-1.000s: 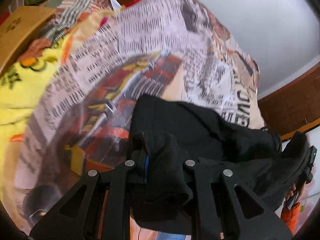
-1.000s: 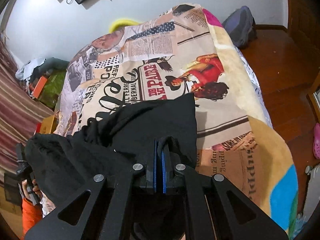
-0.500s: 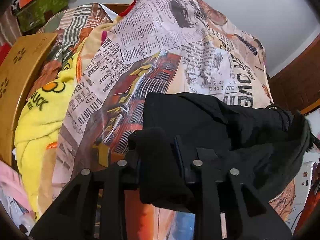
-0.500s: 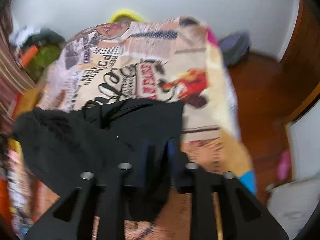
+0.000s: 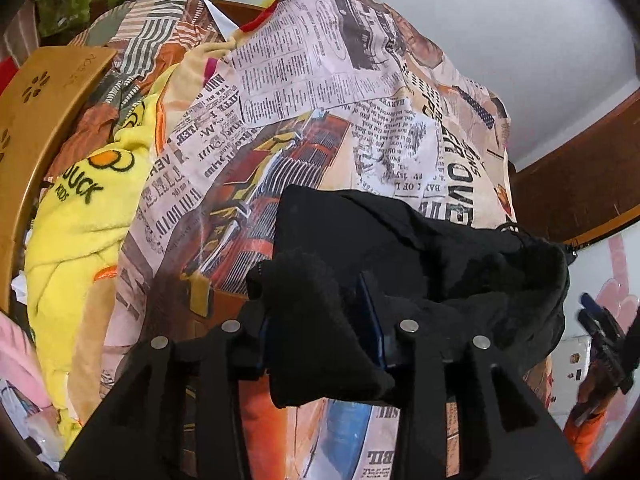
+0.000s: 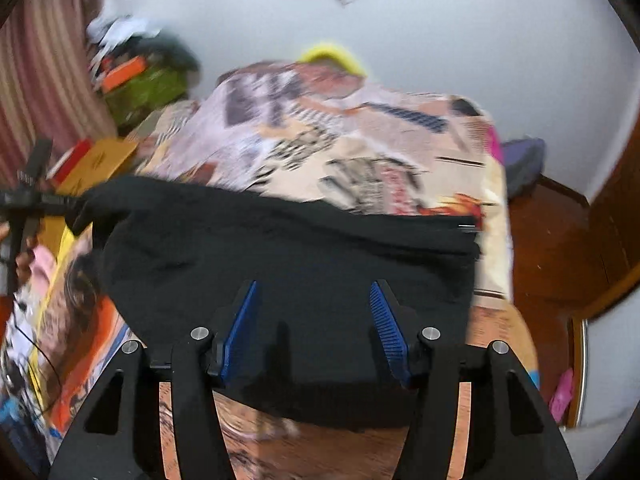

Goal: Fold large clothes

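A black garment lies bunched on the bed's newspaper-print blanket. A thick fold of it sits between the fingers of my left gripper, whose jaws are opening; one blue pad shows bare beside the cloth. In the right wrist view the garment spreads across the blanket. My right gripper hovers over it with jaws opening and both blue pads bare, nothing between them. The garment's left corner reaches the left gripper. The right gripper shows at the left view's edge.
A yellow duck-print blanket and a tan wooden board lie left of the bed. A green box and striped curtain stand behind. Wooden floor, a purple bag and a pink slipper are on the right.
The right gripper opened, let go of the black garment and swung sideways, so the garment now lies spread. The left jaws widened around their fold and the left gripper rose a little.
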Available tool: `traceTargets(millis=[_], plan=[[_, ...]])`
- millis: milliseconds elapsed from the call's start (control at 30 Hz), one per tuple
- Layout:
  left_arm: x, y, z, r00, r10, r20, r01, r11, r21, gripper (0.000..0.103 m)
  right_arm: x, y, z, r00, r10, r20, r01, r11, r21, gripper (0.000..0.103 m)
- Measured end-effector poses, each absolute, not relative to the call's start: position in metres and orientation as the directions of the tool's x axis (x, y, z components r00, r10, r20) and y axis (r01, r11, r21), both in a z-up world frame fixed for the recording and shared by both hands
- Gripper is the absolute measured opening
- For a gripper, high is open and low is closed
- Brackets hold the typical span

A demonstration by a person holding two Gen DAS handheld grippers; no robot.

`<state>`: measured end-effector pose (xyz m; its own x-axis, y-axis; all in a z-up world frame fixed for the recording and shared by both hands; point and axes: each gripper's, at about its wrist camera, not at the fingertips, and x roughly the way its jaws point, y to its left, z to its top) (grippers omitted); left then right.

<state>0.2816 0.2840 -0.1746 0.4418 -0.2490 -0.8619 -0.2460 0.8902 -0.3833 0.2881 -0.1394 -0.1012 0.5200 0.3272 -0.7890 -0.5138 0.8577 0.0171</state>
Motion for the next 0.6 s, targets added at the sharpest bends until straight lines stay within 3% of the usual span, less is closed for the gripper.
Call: traceTargets(millis=[233, 467, 533, 600], plan=[[0.275, 0.295, -0.172, 0.399, -0.336, -0.853, -0.173, 0.886, -0.430, 0.041, 0.316, -0.099, -0.167, 0.413, 0.255, -0.874, -0.492, 0.870, 0.021, 0.054], [0.258, 0.310, -0.165, 0.391, -0.408, -0.825, -0.136, 0.861, -0.490, 0.041, 0.319, -0.095, -0.172, 0.432, 0.244, -0.868, -0.496, 0.868, -0.002, 0.055], [0.251, 0.312, -0.157, 0.416, -0.321, -0.851, -0.148, 0.900, -0.411, 0.048, 0.317, -0.094, -0.172, 0.434, 0.238, -0.869, -0.493, 0.870, -0.008, 0.055], [0.240, 0.318, -0.142, 0.458, -0.193, -0.868, -0.163, 0.941, -0.296, 0.063, 0.316, -0.094, -0.173, 0.439, 0.234, -0.868, -0.492, 0.871, -0.014, 0.055]])
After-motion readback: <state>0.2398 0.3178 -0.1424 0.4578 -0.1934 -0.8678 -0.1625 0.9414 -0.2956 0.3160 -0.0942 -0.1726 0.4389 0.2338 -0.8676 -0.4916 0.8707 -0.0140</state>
